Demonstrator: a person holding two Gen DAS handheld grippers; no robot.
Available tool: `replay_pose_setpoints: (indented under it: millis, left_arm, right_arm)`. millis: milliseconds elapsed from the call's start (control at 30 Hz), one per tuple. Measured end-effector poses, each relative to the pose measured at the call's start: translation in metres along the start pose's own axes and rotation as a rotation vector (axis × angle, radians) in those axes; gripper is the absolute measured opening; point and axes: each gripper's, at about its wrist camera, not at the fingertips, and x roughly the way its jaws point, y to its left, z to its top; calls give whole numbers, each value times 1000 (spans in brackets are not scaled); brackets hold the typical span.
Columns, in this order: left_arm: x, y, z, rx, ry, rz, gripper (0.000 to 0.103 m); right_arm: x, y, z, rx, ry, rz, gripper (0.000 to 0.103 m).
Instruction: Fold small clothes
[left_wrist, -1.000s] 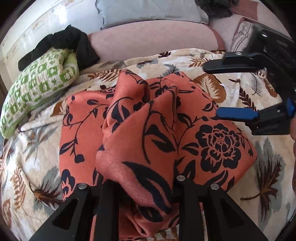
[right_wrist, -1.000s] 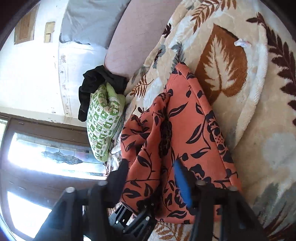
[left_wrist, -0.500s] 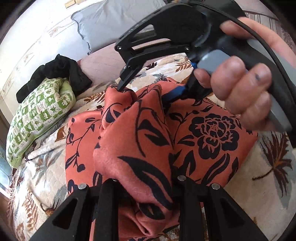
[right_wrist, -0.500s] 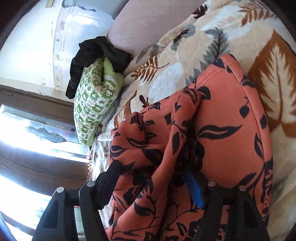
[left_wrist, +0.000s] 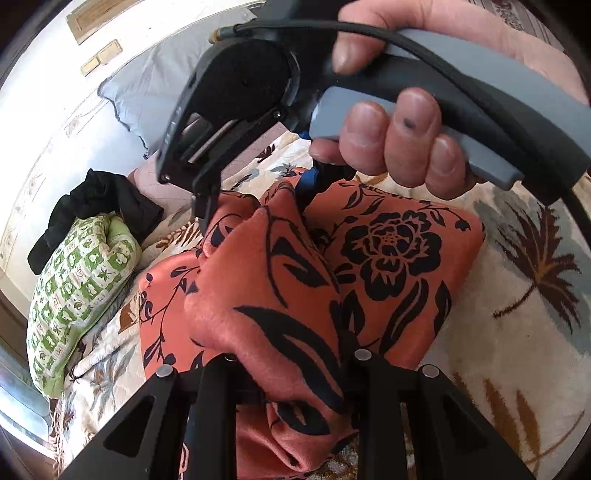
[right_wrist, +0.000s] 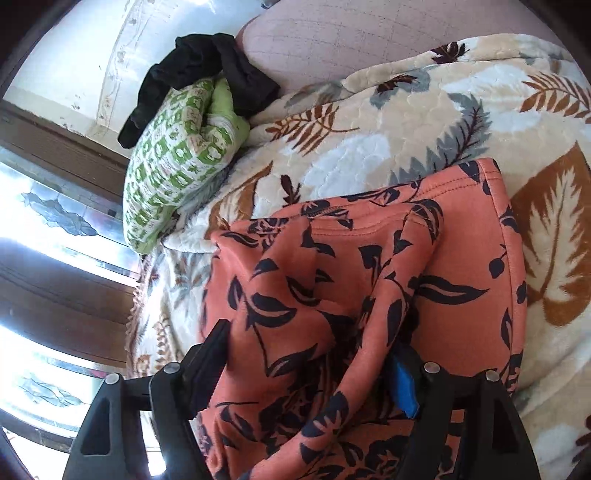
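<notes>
My right gripper (left_wrist: 255, 206) has come across from the side and now bites the raised fold of the orange floral garment (left_wrist: 388, 266) on the leaf blanket (left_wrist: 524, 295), while my left gripper (left_wrist: 291, 373) stays clamped on its near bunch, so I judge the fold can be carried over.
</notes>
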Motion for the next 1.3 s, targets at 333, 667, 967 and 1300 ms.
replay_pose_setpoints:
  millis: [333, 667, 967, 1300]
  left_arm:
    - [-1, 23, 40, -120, -113, -114, 27]
    - [3, 7, 56, -132, -139, -254, 74]
    - [2, 131, 35, -525, -84, -151, 78]
    - [46, 121, -26, -520, 266, -62, 78]
  right_arm:
    - [-41, -10, -2, -134, -220, -4, 25]
    - [-31, -104, 14, 58, -305, -114, 34]
    - [-112, -73, -8, 34, -387, -87, 57]
    - [-54, -27, -80, -72, -76, -293, 36]
